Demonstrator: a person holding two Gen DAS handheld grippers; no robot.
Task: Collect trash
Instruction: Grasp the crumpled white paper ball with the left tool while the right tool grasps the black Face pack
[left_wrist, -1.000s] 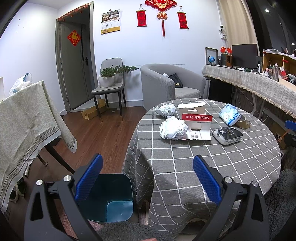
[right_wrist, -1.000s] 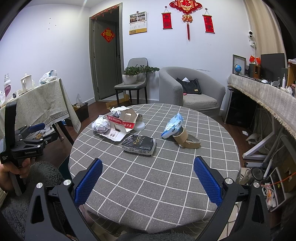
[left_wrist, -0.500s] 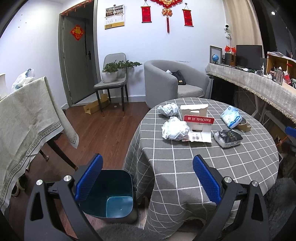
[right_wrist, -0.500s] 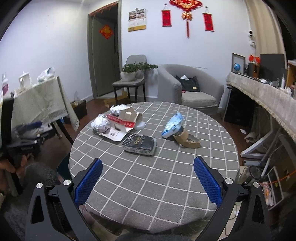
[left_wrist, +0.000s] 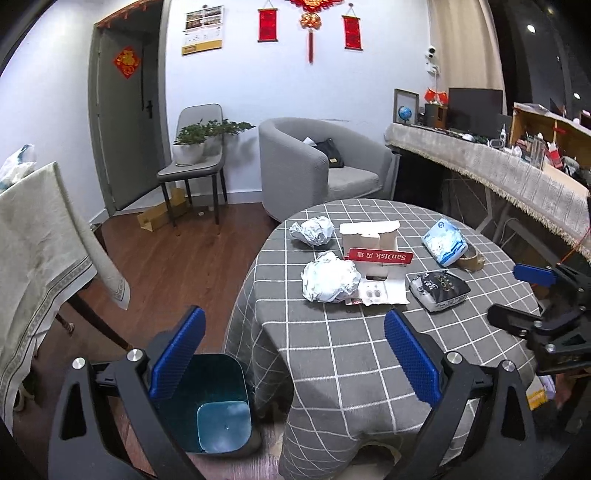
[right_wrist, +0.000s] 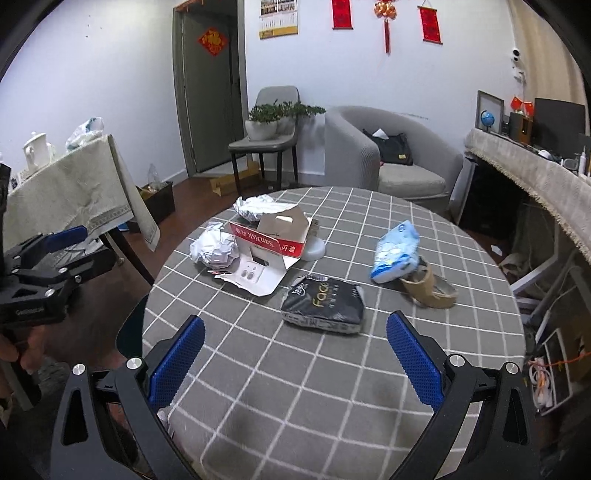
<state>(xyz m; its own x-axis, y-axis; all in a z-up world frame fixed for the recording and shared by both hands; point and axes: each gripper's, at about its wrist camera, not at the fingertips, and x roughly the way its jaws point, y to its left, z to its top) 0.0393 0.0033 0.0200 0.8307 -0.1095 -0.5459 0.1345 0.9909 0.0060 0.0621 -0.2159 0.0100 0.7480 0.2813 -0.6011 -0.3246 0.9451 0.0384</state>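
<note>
Trash lies on a round table with a grey checked cloth (left_wrist: 332, 350): two crumpled paper balls (left_wrist: 330, 281) (left_wrist: 312, 229), a torn SanDisk carton (left_wrist: 376, 258), a black packet (left_wrist: 439, 290), a blue-white packet (left_wrist: 445, 242) and a flattened tape roll (right_wrist: 430, 286). A teal bin (left_wrist: 216, 402) stands on the floor at the table's near left. My left gripper (left_wrist: 293, 356) hovers open and empty above the bin and table edge. My right gripper (right_wrist: 293, 360) is open and empty over the table's near side, just short of the black packet (right_wrist: 323, 306).
A cloth-covered side table (left_wrist: 33, 251) stands left, with a dark wooden leg near the bin. A grey chair with a potted plant (left_wrist: 195, 155) and an armchair (left_wrist: 321, 166) are behind. A cluttered counter (left_wrist: 517, 177) runs along the right.
Both grippers have risen and edged in toward the table, staying open. The right gripper now shows at the right edge of the left wrist view.
</note>
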